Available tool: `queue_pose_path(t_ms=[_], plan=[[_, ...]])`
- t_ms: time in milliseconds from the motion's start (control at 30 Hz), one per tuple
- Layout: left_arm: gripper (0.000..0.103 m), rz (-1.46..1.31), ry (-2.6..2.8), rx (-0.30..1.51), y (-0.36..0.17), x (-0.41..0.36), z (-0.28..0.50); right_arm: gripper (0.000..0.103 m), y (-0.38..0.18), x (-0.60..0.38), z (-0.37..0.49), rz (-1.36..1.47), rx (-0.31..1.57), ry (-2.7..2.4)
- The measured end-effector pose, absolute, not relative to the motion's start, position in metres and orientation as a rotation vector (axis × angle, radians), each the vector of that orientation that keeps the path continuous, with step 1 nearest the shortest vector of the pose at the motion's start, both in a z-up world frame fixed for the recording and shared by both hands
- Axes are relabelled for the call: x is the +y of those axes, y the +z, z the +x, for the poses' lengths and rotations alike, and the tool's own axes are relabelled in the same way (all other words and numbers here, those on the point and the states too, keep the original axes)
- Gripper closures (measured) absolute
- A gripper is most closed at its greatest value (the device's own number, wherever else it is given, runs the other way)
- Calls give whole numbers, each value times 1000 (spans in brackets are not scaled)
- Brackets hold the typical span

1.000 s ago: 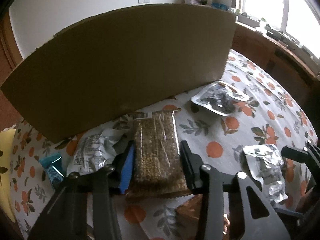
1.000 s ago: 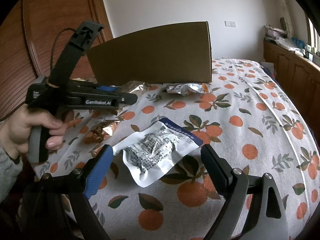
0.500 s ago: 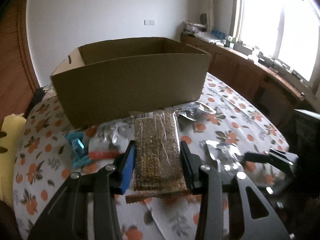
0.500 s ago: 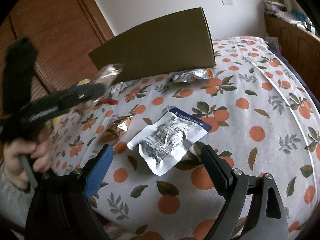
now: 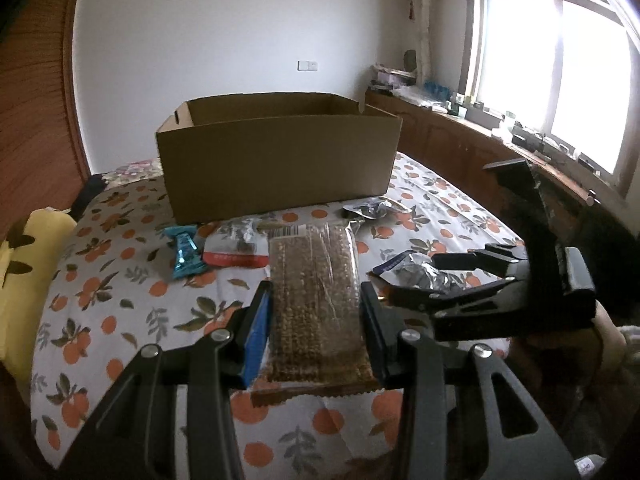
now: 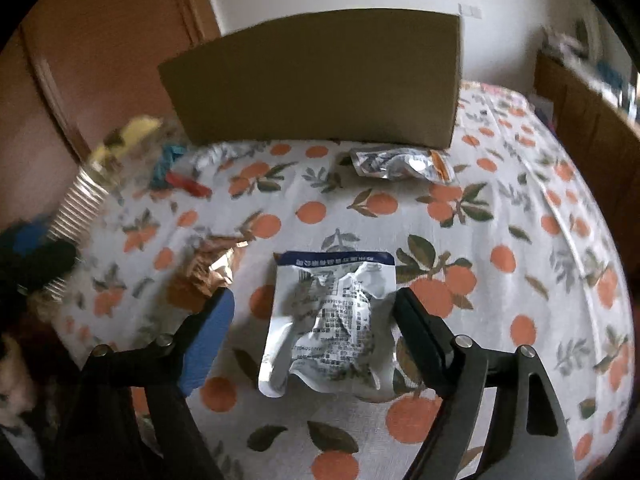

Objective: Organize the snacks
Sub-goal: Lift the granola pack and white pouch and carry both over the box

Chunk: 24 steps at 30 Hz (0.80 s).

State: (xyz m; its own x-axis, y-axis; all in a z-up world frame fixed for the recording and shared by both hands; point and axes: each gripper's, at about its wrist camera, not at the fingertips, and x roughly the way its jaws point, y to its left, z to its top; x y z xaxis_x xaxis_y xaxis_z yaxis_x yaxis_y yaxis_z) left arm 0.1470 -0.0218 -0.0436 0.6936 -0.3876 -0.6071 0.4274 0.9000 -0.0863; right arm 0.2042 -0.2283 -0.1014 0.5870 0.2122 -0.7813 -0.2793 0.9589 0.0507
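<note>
A brown snack bar (image 5: pixel 314 300) was clamped in the left gripper (image 5: pixel 316 320), raised for boxing in the cardboard box (image 5: pixel 280 164); the right gripper (image 6: pixel 314 320), jaws closing, straddled a silver pouch (image 6: pixel 332 320).

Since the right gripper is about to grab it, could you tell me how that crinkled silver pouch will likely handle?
The silver pouch looks floppy and light: wrinkled, flat-lying foil. It will probably crumple between the closing right gripper and may slip.

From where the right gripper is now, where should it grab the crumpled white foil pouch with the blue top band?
Grip the white foil pouch with the blue band across its puffed middle, coming down from above. It lies flat on the orange-print cloth, long axis pointing away, and the closing right gripper already straddles its two long edges without pressing on them. The flat sealed ends would probably slip.
</note>
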Motion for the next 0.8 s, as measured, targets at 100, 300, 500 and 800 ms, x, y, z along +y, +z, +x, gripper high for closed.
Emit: queue_pose_path(t_ms=[100,300,500,800], plan=[[62,48,-454,654,-43,-13,141,20,-104,-223,198,-152,895,263],[62,34,-452,648,-44,-6,132,21,-107,-234,194,-144,888,248],[62,21,-460,647,-44,-7,129,43,-102,-241,200,-123,893,240],[62,26,-465,650,-45,-10,125,45,-95,-253,196,-15,892,300]])
